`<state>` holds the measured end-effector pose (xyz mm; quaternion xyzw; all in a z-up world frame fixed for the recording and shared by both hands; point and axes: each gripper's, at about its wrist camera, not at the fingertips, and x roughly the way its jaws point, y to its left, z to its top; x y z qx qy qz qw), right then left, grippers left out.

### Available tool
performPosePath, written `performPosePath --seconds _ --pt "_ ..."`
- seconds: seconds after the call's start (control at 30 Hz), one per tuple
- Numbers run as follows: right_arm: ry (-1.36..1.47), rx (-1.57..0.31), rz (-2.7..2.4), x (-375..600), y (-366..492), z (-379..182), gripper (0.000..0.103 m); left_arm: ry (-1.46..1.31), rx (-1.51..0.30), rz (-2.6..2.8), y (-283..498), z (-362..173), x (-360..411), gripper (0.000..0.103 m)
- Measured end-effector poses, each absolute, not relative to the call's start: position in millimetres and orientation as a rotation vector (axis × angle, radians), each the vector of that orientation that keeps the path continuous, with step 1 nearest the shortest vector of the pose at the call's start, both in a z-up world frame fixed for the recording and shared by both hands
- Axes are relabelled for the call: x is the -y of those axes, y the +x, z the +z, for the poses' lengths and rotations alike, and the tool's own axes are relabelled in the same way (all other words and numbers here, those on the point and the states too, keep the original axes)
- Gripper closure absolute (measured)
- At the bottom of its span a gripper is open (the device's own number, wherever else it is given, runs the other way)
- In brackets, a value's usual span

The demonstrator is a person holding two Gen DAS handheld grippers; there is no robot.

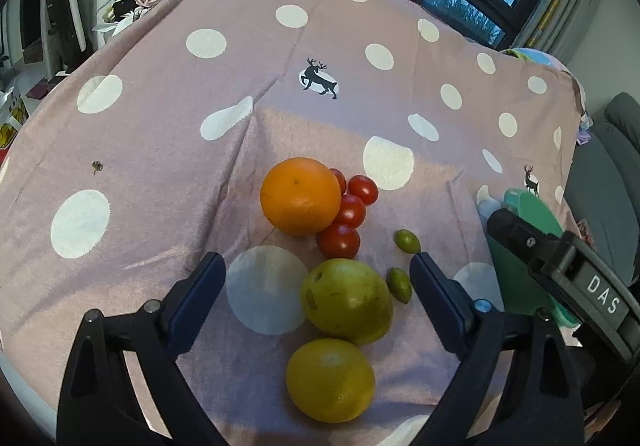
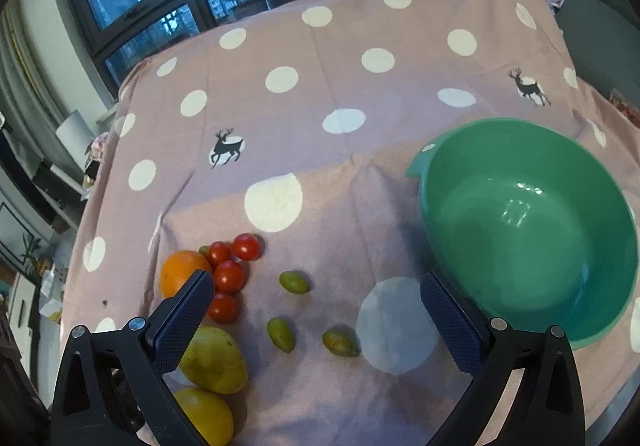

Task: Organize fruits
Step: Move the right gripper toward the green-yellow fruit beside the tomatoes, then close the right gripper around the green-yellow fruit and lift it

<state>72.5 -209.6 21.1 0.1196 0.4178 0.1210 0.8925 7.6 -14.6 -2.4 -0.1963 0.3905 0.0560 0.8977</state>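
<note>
Task status: not started, judging by the layout. The green bowl (image 2: 528, 230) stands empty on the right side of the tabletop (image 2: 320, 58) (which is covered by a pink cloth with white dots and deer prints), and no fruit lies inside it. All fruit remains on the cloth, grouped to the left of the bowl and well apart from it. The group consists of one orange (image 1: 300, 196), four cherry tomatoes (image 1: 350, 211) touching it and each other, a greenish-yellow round fruit (image 1: 347, 300) just below them, and a yellow citrus fruit (image 1: 330, 380) nearest the cameras. Three small green oval fruits (image 2: 295, 282) (possibly kumquats or olives; the type cannot be determined) lie scattered between the cluster and the bowl. The left gripper (image 1: 318, 270) hangs over the greenish-yellow fruit with its jaws spread wide; the fruit sits between the fingers in view, but the pads do not press on it and nothing is held. The right gripper (image 2: 316, 288) is likewise wide open and empty, positioned over the cloth between the fruit cluster and the bowl. Remaining work, as a judgement: every fruit still needs to be moved, presumably into the bowl. The greenish-yellow fruit appears to be the likely first candidate.
</note>
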Motion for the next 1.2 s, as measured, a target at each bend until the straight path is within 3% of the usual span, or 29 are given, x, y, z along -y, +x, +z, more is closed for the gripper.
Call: performPosePath --seconds 0.7,1.03,1.2 --pt "0.238 -0.878 0.281 201.0 71.3 23.1 0.001 -0.435 -0.861 0.052 7.4 -3.2 16.2 0.025" --pt "0.229 -0.878 0.308 196.5 69.5 25.2 0.016 -0.469 -0.867 0.038 5.8 -3.1 10.4 0.032" --pt "0.233 -0.881 0.315 194.8 69.5 24.3 0.016 -0.489 -0.875 0.038 4.9 -4.2 6.8 0.042"
